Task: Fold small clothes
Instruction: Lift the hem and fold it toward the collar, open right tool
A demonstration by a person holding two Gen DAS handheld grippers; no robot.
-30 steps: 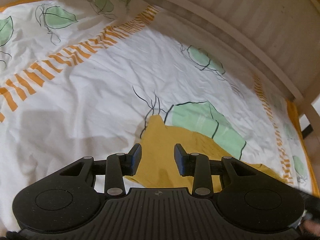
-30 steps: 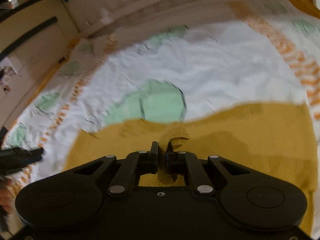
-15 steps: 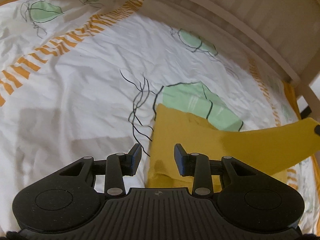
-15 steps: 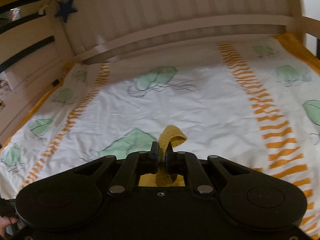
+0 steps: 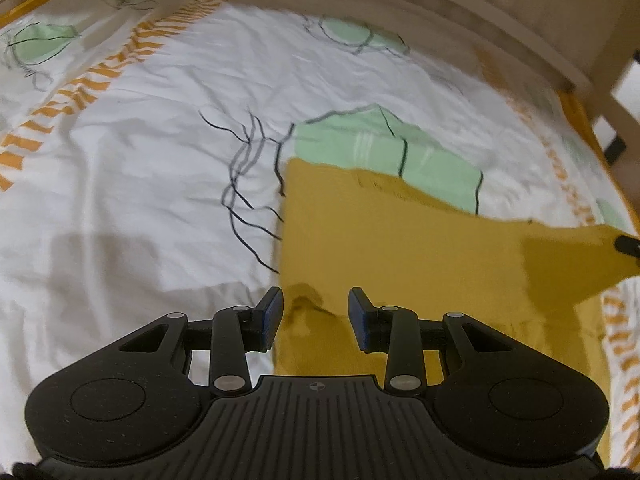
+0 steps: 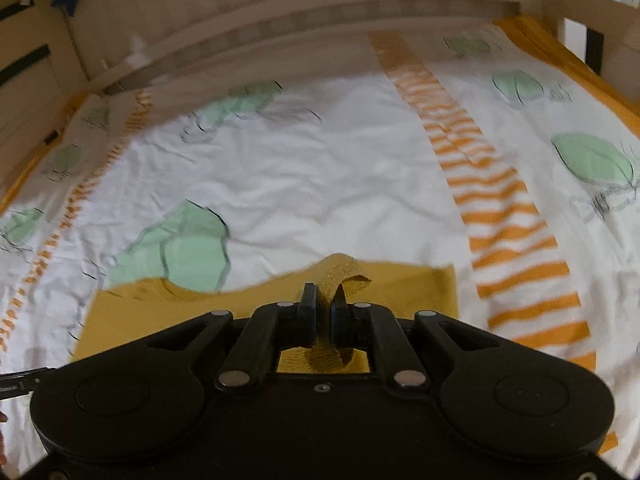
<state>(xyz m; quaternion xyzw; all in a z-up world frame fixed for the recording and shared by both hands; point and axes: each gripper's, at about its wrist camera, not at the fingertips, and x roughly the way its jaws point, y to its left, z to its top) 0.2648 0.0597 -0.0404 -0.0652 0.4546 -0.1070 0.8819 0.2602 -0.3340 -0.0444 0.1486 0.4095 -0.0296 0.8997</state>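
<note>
On the white leaf-print bedsheet [image 5: 160, 168] lies the mustard garment [image 5: 400, 248], spreading from centre toward three o'clock in the left wrist view. The left gripper [image 5: 315, 312] hovers at six o'clock over its near-left edge — jaws spread, holding nothing. The right gripper [image 6: 323, 304] has its jaws pressed together, pinching a lifted fold of the garment at six o'clock.

Open bedspread [image 6: 320, 184] all round; wooden rail [image 6: 320, 12] apparently the far limit.
</note>
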